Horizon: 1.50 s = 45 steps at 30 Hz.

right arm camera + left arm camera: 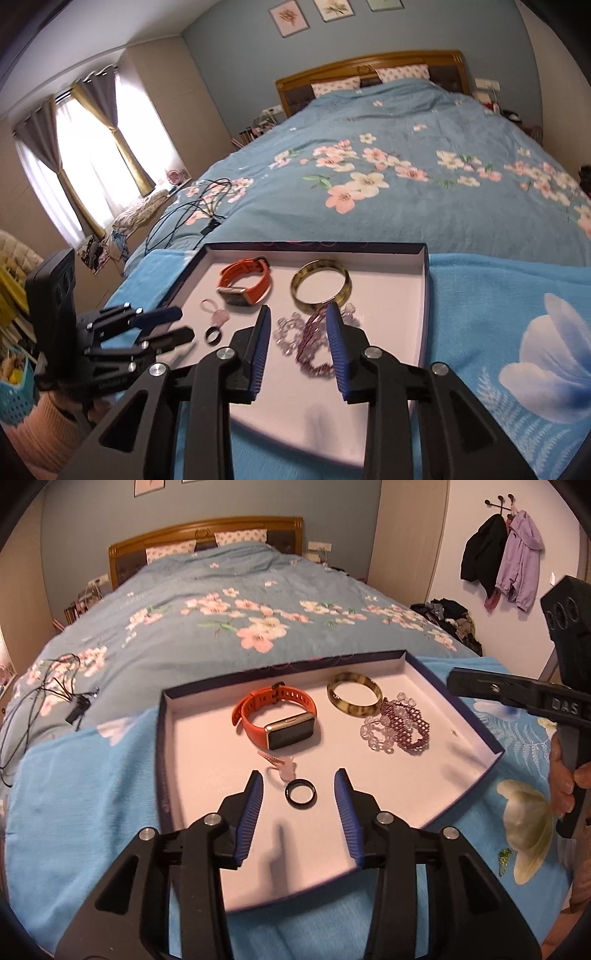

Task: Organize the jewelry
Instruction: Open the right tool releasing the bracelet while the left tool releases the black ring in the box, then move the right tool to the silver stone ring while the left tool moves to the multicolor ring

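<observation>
Blue-padded, the left gripper (pixel 299 784) stands parted and empty over the black ring (pixel 301 793) lying in the tray (pixel 480 734), apparently set down to sort. Right wrist view: the right gripper (pixel 297 325), parted, frames the purple beaded bracelet (pixel 314 350) without pressing it.

bed (pixel 207 590) | floral blue cover | on it: shallow box (pixel 436 686), black cables (pixel 44 698), light-blue cloth (pixel 85 782)

The right gripper (pixel 297 314) hangs open over the beads (pixel 314 343) in the tray (pixel 424 291). A watch (pixel 245 282), a bangle (pixel 320 286) and a ring (pixel 213 335) lie there too, on the bed (pixel 406 155).
</observation>
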{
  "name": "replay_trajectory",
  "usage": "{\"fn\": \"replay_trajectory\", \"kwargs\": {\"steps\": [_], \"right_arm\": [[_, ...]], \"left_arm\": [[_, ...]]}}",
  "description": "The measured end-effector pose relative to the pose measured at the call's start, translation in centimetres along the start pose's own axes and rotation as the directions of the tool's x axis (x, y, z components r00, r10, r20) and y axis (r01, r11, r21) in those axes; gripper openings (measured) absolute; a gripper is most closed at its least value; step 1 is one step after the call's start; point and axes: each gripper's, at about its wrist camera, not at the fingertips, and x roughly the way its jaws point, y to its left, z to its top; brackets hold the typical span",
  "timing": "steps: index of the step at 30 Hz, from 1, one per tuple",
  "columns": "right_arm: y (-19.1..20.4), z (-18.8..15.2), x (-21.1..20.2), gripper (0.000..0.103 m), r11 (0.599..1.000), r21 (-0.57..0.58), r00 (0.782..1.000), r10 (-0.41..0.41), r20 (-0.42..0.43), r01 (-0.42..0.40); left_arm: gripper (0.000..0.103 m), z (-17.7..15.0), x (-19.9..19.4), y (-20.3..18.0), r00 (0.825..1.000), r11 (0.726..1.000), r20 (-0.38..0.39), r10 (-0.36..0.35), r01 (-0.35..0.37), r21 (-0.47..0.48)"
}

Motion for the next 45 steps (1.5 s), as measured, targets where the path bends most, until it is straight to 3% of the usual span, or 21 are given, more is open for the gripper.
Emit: {"fn": "replay_trajectory", "kwargs": {"steps": [9,22,33,40,45], "right_arm": [[3.1,-4.5,-3.2,0.031,0.993,-0.117,0.999,0.029,-0.035,-0.033],[6.3,-11.9,-3.0,0.031,0.976,-0.211,0.983,0.009,-0.186,-0.049],[8.0,-12.9,-2.0,0.032,0.955,-0.296,0.976,-0.073,-0.204,0.009],[8.1,-13.0,-1.9,0.016,0.952,-0.304,0.975,-0.096,-0.2,0.032],[8.2,-13.1,-2.0,0.016,0.956,-0.294,0.976,-0.087,-0.199,0.025]], "left_arm": [[0.043,-3.3,-5.8,-1.8,0.997,0.998,0.068,-0.025,0.021,0.055],[0.044,-10.4,-8.8,-4.8,0.993,0.989,0.004,-0.117,0.117,0.094],[0.044,-12.9,-7.9,-5.5,0.986,0.986,-0.081,-0.143,0.149,0.068],[0.04,-12.9,-7.2,-5.1,0.983,0.988,-0.106,-0.147,0.152,0.033],[0.028,-12.8,-7.1,-5.2,0.985,0.99,-0.105,-0.134,0.138,0.029]]}}
